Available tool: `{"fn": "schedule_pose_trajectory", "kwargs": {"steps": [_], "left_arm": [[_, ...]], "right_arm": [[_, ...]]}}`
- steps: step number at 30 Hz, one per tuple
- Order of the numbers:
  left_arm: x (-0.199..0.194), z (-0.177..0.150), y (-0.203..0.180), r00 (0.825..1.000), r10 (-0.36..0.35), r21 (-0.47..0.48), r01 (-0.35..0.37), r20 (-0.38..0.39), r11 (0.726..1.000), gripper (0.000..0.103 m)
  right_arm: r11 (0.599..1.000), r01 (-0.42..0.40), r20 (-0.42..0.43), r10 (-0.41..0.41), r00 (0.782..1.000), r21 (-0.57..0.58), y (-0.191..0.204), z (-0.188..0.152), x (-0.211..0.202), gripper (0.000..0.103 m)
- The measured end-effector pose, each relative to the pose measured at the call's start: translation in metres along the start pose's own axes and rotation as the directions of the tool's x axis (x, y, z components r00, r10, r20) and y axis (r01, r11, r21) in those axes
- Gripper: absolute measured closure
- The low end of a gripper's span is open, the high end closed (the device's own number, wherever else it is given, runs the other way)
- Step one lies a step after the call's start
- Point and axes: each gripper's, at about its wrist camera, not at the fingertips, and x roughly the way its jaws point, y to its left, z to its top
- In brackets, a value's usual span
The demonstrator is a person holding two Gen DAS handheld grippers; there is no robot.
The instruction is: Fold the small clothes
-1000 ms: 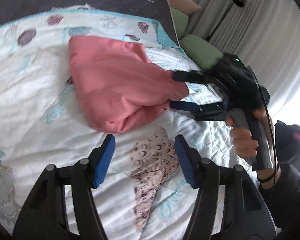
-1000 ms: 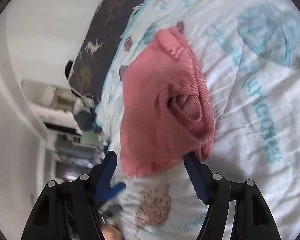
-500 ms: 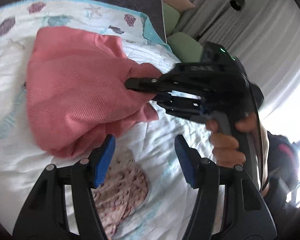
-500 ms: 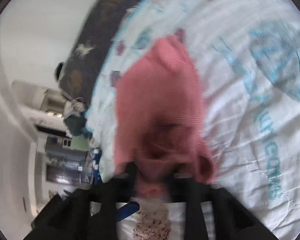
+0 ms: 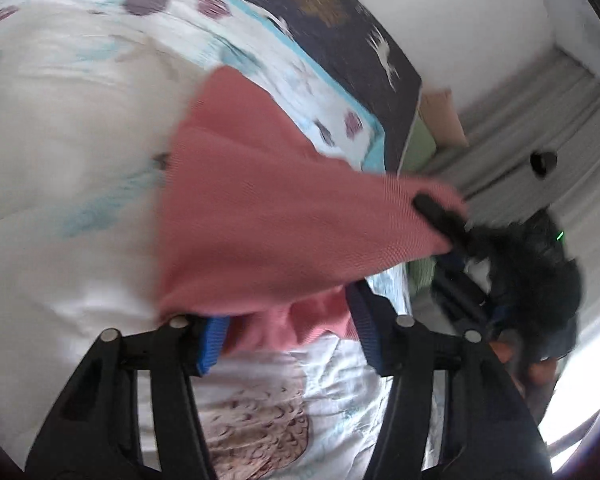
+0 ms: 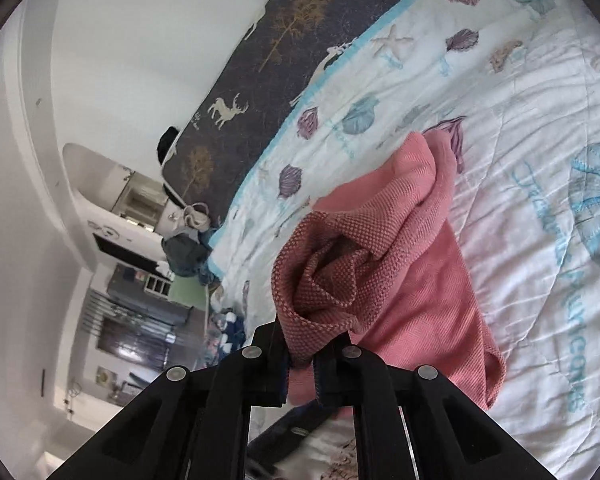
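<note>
A wide white quilted bedspread printed with teal and purple seashells [image 6: 512, 128] covers the bed, and a dark navy blanket with gold trees and white deer [image 6: 260, 64] lies along its far edge against the wall. On the bedspread sits the task's piece — a small coral-pink waffle-knit garment [image 6: 420, 280], partly resting on the quilt and partly lifted off it.

The right gripper [image 6: 300, 364] has its jaws pinched narrow on a bunched edge of the pink knit, so the cloth rises from the bed in a gathered cone towards that tool and trails away from it across the quilt. From the other side, the same garment [image 5: 268, 216] stretches as a taut sheet from the right gripper [image 5: 440, 216] at one end down to the bed at the other.

The left gripper [image 5: 288, 332] is at the lower hanging hem. Its blue pads [image 5: 212, 340] stand about half apart and are closing, with pink cloth lying between them — they do not appear to press on it yet.

So the garment's long axis seems to run between the two tools: the right one holds the raised end, the left one is nearest the loose lower edge. Taking that edge looks like the coming step, after which the piece could be spread for a fold.
</note>
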Motion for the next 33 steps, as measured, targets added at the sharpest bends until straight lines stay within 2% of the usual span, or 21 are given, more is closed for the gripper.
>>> {"fn": "schedule_pose_trajectory", "kwargs": {"steps": [3,4,6,7,10,14,16,18,20,23,25,26,28,31,33], "left_arm": [[-0.003,-0.005,0.009,0.999,0.03,-0.007,-0.03,-0.011,1.0,0.061],[0.0,-0.007,0.011,0.998,0.053,0.0,-0.053,-0.022,0.999,0.066],[-0.001,-0.009,0.017,0.995,0.094,0.013,-0.094,-0.033,0.996,0.081],[-0.002,-0.009,0.019,0.995,0.098,0.007,-0.098,-0.036,0.995,0.083],[-0.012,-0.014,0.028,0.994,0.092,-0.037,-0.094,-0.053,0.995,0.083],[-0.029,-0.022,0.015,0.986,0.165,0.044,-0.163,-0.037,0.986,0.082],[-0.038,-0.02,0.013,0.98,0.199,0.066,-0.198,-0.013,0.978,0.075],[-0.047,-0.011,0.017,0.98,0.2,0.067,-0.2,0.009,0.977,0.067],[-0.051,0.005,0.016,0.979,0.201,0.053,-0.203,0.032,0.978,0.067],[-0.04,0.037,0.008,0.989,0.149,0.066,-0.15,0.013,0.986,0.057],[-0.027,0.05,0.003,0.994,0.107,0.057,-0.107,0.005,0.993,0.056],[-0.02,0.052,0.001,0.995,0.097,0.057,-0.096,-0.01,0.994,0.056],[0.003,0.052,-0.002,0.995,0.092,0.101,-0.088,-0.041,0.991,0.056],[0.041,0.043,0.01,0.972,0.213,0.189,-0.192,-0.099,0.963,0.057],[0.042,0.032,0.009,0.966,0.255,0.289,-0.23,-0.049,0.929,0.06]], "right_arm": [[0.999,-0.013,-0.001,0.013,1.0,0.034,-0.012,-0.003,0.001,0.095],[0.999,-0.015,-0.003,0.016,1.0,0.041,-0.014,-0.004,0.0,0.095],[0.999,-0.012,-0.003,0.012,1.0,0.047,-0.017,-0.007,-0.001,0.095],[0.999,-0.005,-0.003,0.005,1.0,0.039,-0.018,-0.008,-0.004,0.095],[1.0,0.009,0.005,-0.009,1.0,0.017,-0.016,-0.009,-0.01,0.095],[0.999,0.036,0.006,-0.036,0.999,-0.003,-0.021,-0.015,-0.014,0.095],[0.998,0.058,0.005,-0.058,0.998,-0.006,-0.027,-0.021,-0.019,0.095],[0.996,0.087,-0.013,-0.087,0.996,0.019,-0.04,-0.03,-0.021,0.095],[0.992,0.117,-0.06,-0.115,0.992,0.04,-0.056,-0.039,-0.016,0.095],[0.988,0.134,-0.092,-0.127,0.988,0.077,-0.082,-0.05,-0.008,0.094],[0.989,0.11,-0.086,-0.101,0.991,0.103,-0.089,-0.05,-0.006,0.093],[0.989,0.106,-0.083,-0.097,0.992,0.102,-0.088,-0.049,-0.006,0.09],[0.988,0.137,-0.085,-0.131,0.988,0.065,-0.078,-0.048,-0.006,0.086],[0.972,0.224,-0.077,-0.229,0.97,-0.073,-0.053,-0.046,-0.01,0.076],[0.95,0.279,-0.038,-0.287,0.957,-0.138,-0.037,-0.043,-0.021,0.065]]}}
